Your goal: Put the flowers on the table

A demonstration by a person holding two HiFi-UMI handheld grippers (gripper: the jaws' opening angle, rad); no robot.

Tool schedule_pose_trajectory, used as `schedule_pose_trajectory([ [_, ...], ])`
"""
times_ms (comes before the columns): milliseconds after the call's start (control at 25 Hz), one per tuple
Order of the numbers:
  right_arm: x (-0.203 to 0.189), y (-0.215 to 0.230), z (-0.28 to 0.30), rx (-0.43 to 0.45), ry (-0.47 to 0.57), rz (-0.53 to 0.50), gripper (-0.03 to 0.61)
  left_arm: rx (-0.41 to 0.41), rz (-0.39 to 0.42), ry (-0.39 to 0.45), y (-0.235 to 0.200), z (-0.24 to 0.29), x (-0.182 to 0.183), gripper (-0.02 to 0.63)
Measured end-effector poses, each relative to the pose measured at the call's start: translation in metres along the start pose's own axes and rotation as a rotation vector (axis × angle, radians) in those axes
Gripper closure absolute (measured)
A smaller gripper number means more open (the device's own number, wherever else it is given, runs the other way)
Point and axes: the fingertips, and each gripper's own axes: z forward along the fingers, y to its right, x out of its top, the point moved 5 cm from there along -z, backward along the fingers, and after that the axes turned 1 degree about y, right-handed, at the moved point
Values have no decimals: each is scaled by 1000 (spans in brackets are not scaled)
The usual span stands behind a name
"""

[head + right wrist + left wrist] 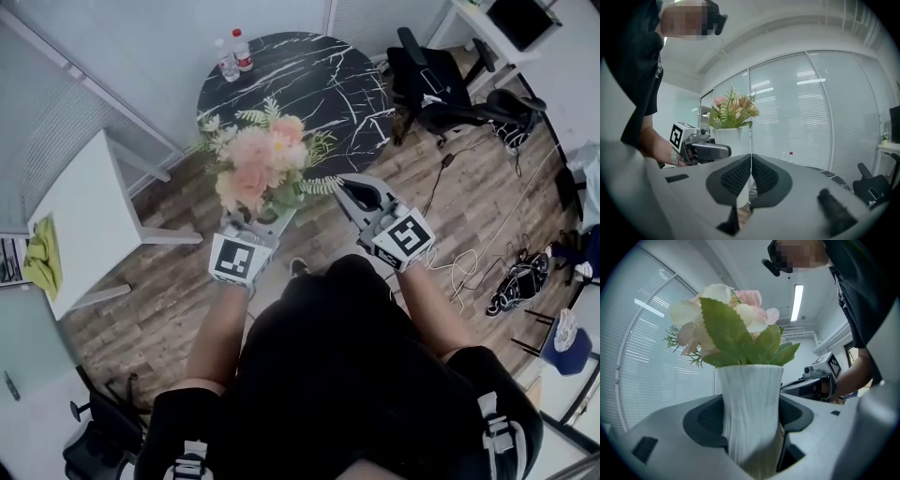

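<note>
We stand short of the round black table (328,94), holding the flowers (261,161) upright in the air near its rim. Our left gripper (255,230) clamps the white ribbed vase (750,418) low on its body, likely for steadiness. Our right gripper (359,197) hangs alongside, jaws pressed together on nothing. Two bottles (234,54) stand at the far edge.

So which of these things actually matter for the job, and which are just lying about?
Job: flowers in white vase, held by left gripper; black round table.
Lying about: two bottles, yellow cloth, office chair, floor cables.
</note>
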Motion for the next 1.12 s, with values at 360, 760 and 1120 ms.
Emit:
schedule_pose_trajectory([
  [360,-5,29,5,-17,-8,5,557,5,6,-10,-15,27,-9,279],
  [760,-7,96,28,26,-8,11,557,87,25,-14,-49,84,-2,279],
  [1120,-9,178,64,72,-7,39,557,150,25,-24,-88,156,-11,279],
])
